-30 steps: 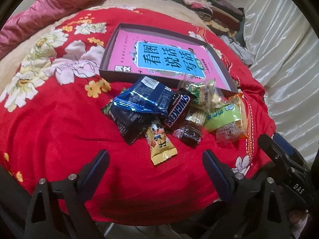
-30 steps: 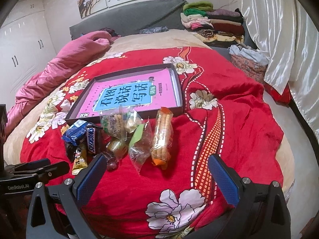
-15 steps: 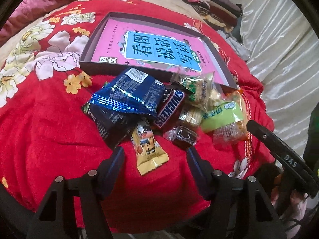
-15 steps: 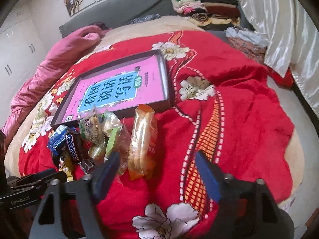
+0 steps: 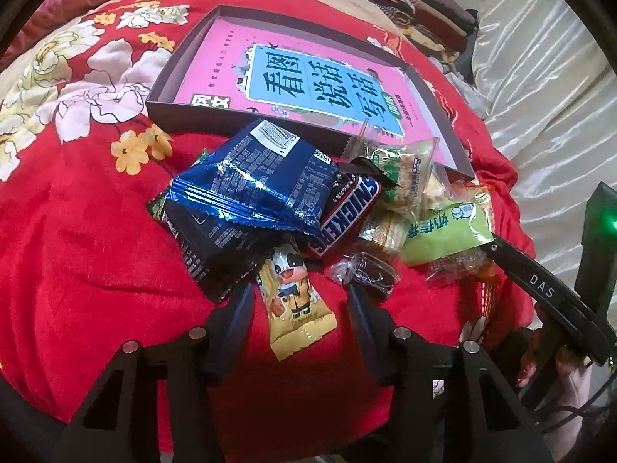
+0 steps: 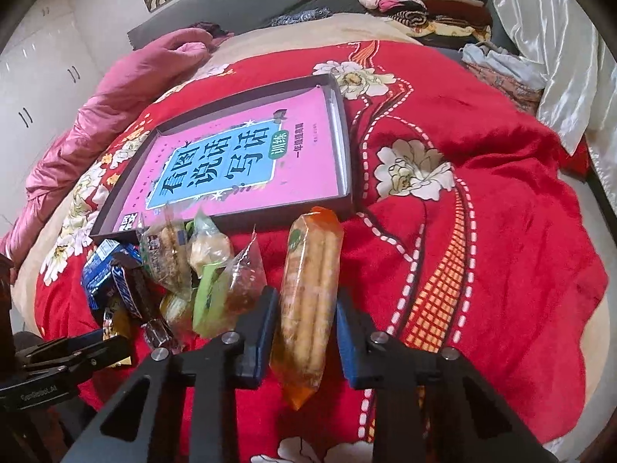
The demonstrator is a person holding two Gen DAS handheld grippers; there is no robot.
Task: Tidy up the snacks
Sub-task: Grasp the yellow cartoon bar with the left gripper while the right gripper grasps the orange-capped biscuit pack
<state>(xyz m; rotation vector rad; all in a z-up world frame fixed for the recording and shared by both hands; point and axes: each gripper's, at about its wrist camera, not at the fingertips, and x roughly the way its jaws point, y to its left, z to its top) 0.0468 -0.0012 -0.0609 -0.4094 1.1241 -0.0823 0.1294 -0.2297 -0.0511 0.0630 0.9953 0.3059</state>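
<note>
L gripper (image 5: pixel 299 301) is closing w/ the yellow cartoon-cow candy pack (image 5: pixel 295 301) lying between its jaws, pads not yet pressing. R gripper (image 6: pixel 304 310) is clamping the orange bread-stick packet (image 6: pixel 308 301) — both sitting on the red floral blanket (image 6: pixel 482 239), just in front of the shallow box (image 6: pixel 347 146) w/ the pink book (image 6: pixel 246 158).
</note>
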